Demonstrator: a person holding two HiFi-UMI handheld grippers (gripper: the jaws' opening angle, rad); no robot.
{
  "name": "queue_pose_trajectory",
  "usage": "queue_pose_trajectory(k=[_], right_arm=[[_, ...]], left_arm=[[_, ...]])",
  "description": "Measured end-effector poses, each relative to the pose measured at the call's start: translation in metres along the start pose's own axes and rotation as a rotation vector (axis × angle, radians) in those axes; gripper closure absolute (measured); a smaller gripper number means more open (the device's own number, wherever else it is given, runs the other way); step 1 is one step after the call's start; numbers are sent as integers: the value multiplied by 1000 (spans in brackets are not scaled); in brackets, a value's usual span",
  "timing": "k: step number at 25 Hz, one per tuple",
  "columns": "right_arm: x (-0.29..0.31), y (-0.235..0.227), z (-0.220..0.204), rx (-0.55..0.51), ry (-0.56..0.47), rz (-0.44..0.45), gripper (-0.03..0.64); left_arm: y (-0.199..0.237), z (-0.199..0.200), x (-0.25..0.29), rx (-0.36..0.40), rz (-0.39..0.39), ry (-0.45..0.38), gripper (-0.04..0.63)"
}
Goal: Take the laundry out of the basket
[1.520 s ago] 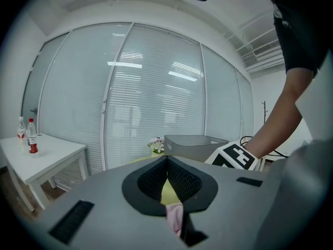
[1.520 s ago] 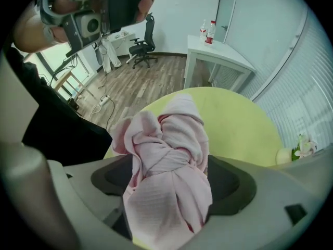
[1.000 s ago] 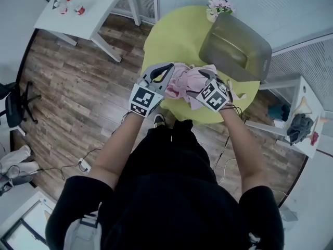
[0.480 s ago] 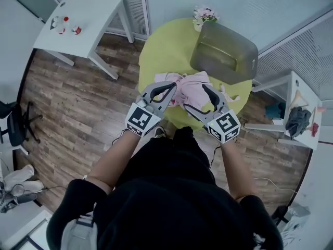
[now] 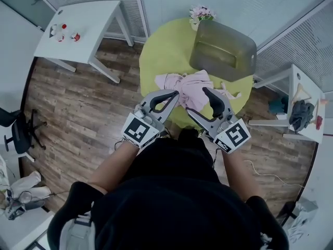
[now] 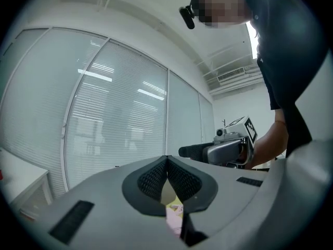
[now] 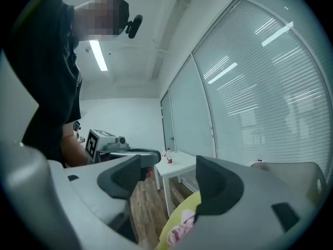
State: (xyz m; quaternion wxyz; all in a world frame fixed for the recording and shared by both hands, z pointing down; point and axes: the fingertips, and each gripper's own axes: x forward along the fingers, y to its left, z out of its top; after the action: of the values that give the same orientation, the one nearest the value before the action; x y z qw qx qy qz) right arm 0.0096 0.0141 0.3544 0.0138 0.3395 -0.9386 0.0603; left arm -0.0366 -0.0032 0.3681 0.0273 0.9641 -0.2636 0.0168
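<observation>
Pink laundry (image 5: 190,85) lies in a heap on the round yellow table (image 5: 161,51), in front of the grey basket (image 5: 223,45). Both grippers hang above the table's near edge, pointing level and clear of the heap. My left gripper (image 5: 174,94) is shut, pads (image 6: 156,178) meeting with nothing between them; a strip of pink laundry (image 6: 174,217) shows far below. My right gripper (image 5: 199,102) is open and empty, and its jaws have just been closing a little. Below it I see the laundry (image 7: 179,230), the table (image 7: 184,207) and the basket (image 7: 291,173).
A white side table (image 5: 83,22) with small bottles stands at the back left. Flowers (image 5: 200,12) sit behind the basket. A white shelf (image 5: 304,113) with dark clothes is at the right, an office chair (image 5: 21,132) at the left, wooden floor all round.
Both grippers have risen off the pink heap and drawn back toward the person. The right one has turned level. The heap stays on the table.
</observation>
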Motion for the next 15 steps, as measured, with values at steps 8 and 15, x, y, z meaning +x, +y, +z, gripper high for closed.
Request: queue_pose_trajectory(k=[8,15], right_arm=[[-9,1,13,-65,-45,-81,583],[-17,1,15,-106,-62,-98,594]], left_arm=[[-18,18,1,-21,-34,-36,586],[-21,19,4,10,-49,-44,586]])
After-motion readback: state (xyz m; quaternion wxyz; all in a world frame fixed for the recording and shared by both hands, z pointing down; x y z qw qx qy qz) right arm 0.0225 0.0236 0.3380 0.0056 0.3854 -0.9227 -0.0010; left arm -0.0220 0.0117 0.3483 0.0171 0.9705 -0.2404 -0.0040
